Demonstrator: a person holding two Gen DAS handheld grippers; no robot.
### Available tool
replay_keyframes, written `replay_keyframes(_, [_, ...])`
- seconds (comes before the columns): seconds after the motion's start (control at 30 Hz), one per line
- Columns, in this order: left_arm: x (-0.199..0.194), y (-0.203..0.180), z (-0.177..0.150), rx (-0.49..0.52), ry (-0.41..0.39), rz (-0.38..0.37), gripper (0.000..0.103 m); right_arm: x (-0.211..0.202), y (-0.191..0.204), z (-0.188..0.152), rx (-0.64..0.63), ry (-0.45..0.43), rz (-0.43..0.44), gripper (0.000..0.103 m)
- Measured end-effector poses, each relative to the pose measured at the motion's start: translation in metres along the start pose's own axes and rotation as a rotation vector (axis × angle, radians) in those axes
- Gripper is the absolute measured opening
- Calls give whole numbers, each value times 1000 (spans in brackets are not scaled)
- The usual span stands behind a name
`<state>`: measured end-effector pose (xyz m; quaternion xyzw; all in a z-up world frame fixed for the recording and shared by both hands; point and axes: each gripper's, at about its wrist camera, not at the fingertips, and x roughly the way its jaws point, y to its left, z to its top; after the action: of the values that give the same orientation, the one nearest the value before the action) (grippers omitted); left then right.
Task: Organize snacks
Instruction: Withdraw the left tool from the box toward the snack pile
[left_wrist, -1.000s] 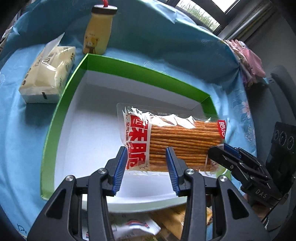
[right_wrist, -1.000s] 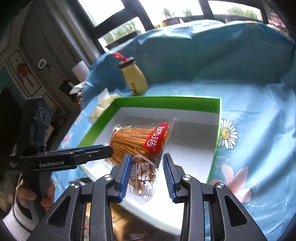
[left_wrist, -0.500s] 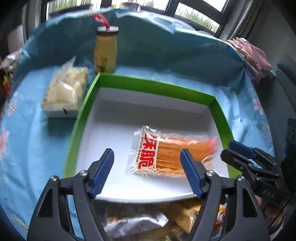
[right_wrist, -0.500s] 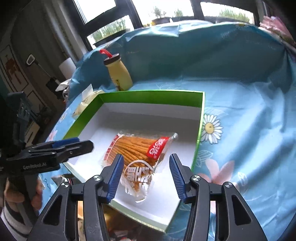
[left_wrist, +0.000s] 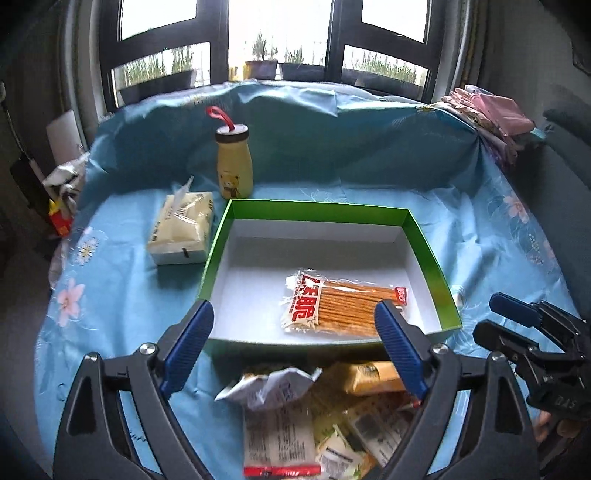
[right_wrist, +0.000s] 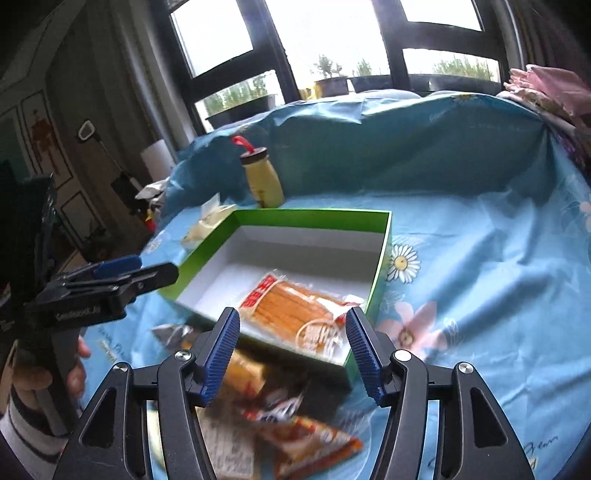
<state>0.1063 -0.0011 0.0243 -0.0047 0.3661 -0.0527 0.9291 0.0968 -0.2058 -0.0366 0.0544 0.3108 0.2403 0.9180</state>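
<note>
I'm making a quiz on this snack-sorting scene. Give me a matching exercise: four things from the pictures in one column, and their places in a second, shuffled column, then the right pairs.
Things:
1. biscuit stick packet
2. yellow bottle
3. tissue pack
4. loose snack packets

Places:
A. piled on the cloth in front of the green box's near wall
B. lying flat inside the green box
C. standing upright behind the box's far left corner
D. on the cloth, to the left of the box

Pairs: 1-B, 2-C, 3-D, 4-A
</note>
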Motion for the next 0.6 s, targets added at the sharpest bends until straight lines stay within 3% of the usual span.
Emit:
replay_keyframes(0.37, [-45,-11,-25,13,-69,87,89,-28,29,-20,-45,0,26,61])
replay_keyframes(0.6, [-62,-14,-34,11,-88,96,89,-35,40,-29,-64,7,36,61])
